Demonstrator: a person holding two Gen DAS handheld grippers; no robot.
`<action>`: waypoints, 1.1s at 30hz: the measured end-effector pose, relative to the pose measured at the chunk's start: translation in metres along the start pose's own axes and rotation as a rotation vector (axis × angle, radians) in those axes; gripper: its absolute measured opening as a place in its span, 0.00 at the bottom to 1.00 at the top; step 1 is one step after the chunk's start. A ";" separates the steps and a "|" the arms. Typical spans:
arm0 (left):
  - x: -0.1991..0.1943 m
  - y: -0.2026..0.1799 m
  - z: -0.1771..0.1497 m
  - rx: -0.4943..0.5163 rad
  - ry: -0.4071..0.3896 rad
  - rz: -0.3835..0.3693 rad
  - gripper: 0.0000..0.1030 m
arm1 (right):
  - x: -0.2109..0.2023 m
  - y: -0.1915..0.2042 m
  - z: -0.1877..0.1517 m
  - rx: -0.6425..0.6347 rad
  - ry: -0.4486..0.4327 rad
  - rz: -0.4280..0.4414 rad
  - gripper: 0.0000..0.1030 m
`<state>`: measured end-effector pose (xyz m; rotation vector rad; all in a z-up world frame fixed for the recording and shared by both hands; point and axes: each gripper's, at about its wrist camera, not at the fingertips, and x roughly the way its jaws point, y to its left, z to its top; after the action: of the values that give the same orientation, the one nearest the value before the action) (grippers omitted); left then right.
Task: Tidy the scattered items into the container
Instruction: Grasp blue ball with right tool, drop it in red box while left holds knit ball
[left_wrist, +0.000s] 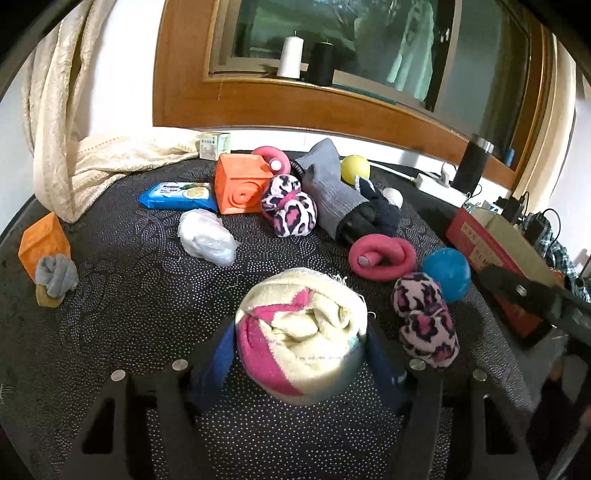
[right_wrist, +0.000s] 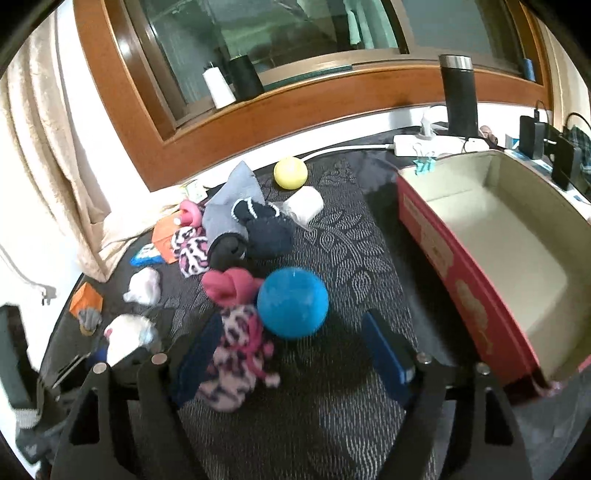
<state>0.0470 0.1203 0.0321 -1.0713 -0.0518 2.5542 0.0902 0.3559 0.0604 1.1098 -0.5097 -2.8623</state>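
My left gripper (left_wrist: 301, 354) is shut on a rolled cream and pink towel (left_wrist: 301, 334), held just above the dark dotted tablecloth; the towel also shows at the left of the right wrist view (right_wrist: 127, 336). My right gripper (right_wrist: 295, 350) is open over the cloth, with a leopard-print sock bundle (right_wrist: 236, 354) against its left finger and a blue ball (right_wrist: 291, 302) just ahead between the fingers. The red cardboard box (right_wrist: 443, 258), open and empty, stands to the right. In the left wrist view the blue ball (left_wrist: 447, 273) and leopard bundle (left_wrist: 424, 317) lie right of the towel.
Scattered ahead: a pink knotted tube (left_wrist: 382, 258), a second leopard bundle (left_wrist: 290, 210), an orange block (left_wrist: 240, 188), a white plastic wad (left_wrist: 207, 236), a wipes pack (left_wrist: 177, 195), a grey and black sock pile (left_wrist: 340, 192), a yellow ball (right_wrist: 290, 172). A black flask (right_wrist: 460, 96) and power strip (right_wrist: 424, 142) stand behind.
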 end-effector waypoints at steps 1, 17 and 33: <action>0.000 0.000 0.000 -0.001 -0.001 -0.002 0.67 | 0.005 0.000 0.002 0.004 0.012 0.005 0.79; 0.002 0.002 0.000 -0.015 0.004 -0.007 0.67 | 0.032 -0.007 0.007 0.055 0.040 0.035 0.56; -0.005 -0.001 0.000 -0.024 -0.021 0.019 0.67 | -0.080 -0.077 0.010 0.151 -0.290 -0.221 0.56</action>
<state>0.0508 0.1194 0.0358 -1.0591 -0.0781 2.5880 0.1505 0.4429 0.0956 0.8144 -0.6635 -3.2500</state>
